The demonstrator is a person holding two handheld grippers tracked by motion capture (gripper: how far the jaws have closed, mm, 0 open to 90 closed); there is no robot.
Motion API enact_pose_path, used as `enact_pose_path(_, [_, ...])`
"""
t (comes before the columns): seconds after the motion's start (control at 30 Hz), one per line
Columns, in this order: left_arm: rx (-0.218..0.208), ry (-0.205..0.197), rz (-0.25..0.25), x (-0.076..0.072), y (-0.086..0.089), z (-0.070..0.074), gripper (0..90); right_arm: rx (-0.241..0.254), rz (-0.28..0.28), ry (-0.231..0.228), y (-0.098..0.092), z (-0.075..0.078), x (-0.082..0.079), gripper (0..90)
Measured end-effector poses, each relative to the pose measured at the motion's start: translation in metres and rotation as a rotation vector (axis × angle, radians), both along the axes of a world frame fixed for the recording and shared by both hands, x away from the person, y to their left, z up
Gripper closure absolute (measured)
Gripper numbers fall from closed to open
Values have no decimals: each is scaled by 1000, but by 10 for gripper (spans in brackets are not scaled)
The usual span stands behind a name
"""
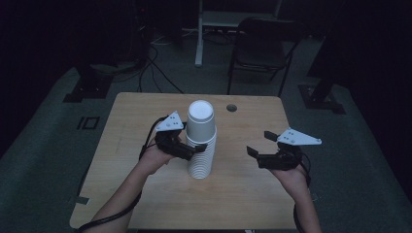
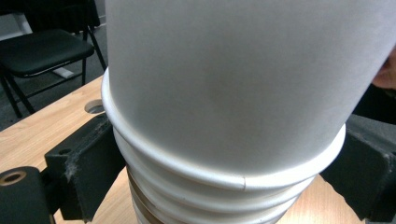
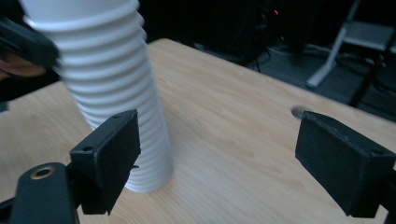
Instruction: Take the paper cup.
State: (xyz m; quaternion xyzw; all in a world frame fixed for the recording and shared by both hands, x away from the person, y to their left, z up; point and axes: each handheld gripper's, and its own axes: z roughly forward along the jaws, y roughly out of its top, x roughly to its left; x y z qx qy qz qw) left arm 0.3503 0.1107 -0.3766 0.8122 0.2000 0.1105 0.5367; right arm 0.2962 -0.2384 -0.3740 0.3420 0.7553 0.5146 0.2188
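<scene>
A tall stack of upturned white paper cups [image 1: 200, 127] stands near the middle of the wooden table [image 1: 243, 194] and leans slightly. My left gripper [image 1: 194, 149] is shut on the stack just under the top cup's rim; both black jaws press the ribbed rims [image 2: 224, 186], with the top cup [image 2: 233, 70] rising above them. The far jaw is hidden behind the stack in the high view. My right gripper [image 1: 261, 142] hovers to the right of the stack, open wide and holding nothing. In the right gripper view the stack [image 3: 116, 84] stands beyond the left jaw of that gripper [image 3: 219, 140].
A round cable hole [image 1: 231, 108] sits near the table's far edge. Behind the table are a dark folding chair [image 1: 260, 46], a white desk leg [image 1: 199, 34] and cables on the dim floor. Bare tabletop lies in front of and to the right of the stack.
</scene>
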Motion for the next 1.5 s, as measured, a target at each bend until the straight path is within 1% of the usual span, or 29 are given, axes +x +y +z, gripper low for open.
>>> enact_pose_path(0.03, [0, 0, 0, 0, 0, 0, 66, 0, 0, 0, 0, 0, 0, 134])
enact_pose_path(0.07, [1, -2, 0, 0, 0, 0, 66, -1, 13, -5, 3, 4, 0, 134])
enact_pose_path(0.1, [-2, -2, 1, 0, 0, 0, 67, 4, 41, -20, 8, 11, 0, 134])
enact_pose_path(0.13, [-5, -3, 1, -1, 0, -1, 67, 1, 46, -25, 10, 13, 0, 134])
enact_pose_path(0.2, [-3, -3, 1, -1, 0, 0, 67, -2, 78, -33, 16, 20, 0, 134])
enact_pose_path(0.23, [-3, -3, 1, -1, 0, 0, 67, -2, 78, -33, 16, 20, 0, 134])
enact_pose_path(0.27, [-3, -2, 2, -1, 0, 0, 67, 2, 89, -40, 19, 24, 0, 134])
enact_pose_path(0.3, [-3, -2, 2, -1, 0, 0, 67, 10, 121, -56, 25, 34, 0, 134])
enact_pose_path(0.4, [-1, -1, 2, -1, 0, 0, 67, 23, 156, -74, 33, 44, 1, 134])
enact_pose_path(0.57, [2, -3, 1, -1, 0, 0, 68, 30, 205, -95, 48, 56, 3, 134])
enact_pose_path(0.67, [2, -1, 2, -1, 0, 0, 68, 36, 225, -102, 53, 59, 4, 134])
enact_pose_path(0.7, [2, -1, 3, -1, 0, 0, 68, 28, 242, -112, 61, 62, 5, 134])
enact_pose_path(0.73, [2, -1, 3, -1, -1, 0, 68, 29, 246, -110, 62, 63, 6, 134])
enact_pose_path(0.77, [2, 0, 3, -1, -1, 0, 68, 38, 261, -101, 69, 64, 10, 134])
enact_pose_path(0.83, [3, -1, 2, -1, 0, 0, 68, 38, 265, -100, 72, 64, 12, 134])
enact_pose_path(0.9, [2, 0, 3, -1, -1, 0, 68, 45, 278, -94, 81, 65, 18, 134])
enact_pose_path(0.97, [2, 0, 3, -1, -1, 0, 68, 46, 285, -95, 84, 65, 20, 134])
enact_pose_path(1.1, [4, 0, 2, -1, -1, 1, 67, 33, 305, -98, 96, 67, 25, 133])
enact_pose_path(1.27, [6, -2, 1, -1, 0, 1, 68, 1, 307, -105, 110, 70, 30, 134])
enact_pose_path(1.33, [9, -2, 1, -1, 0, 1, 68, 1, 311, -102, 114, 70, 31, 134])
enact_pose_path(1.4, [10, -3, 0, -2, 0, 1, 68, 12, 319, -94, 118, 69, 34, 133])
enact_pose_path(1.47, [9, -3, 1, -2, 0, 1, 68, 12, 315, -95, 120, 69, 35, 133])
enact_pose_path(1.5, [5, -3, 2, -2, 0, 1, 68, 10, 321, -91, 125, 69, 37, 133])
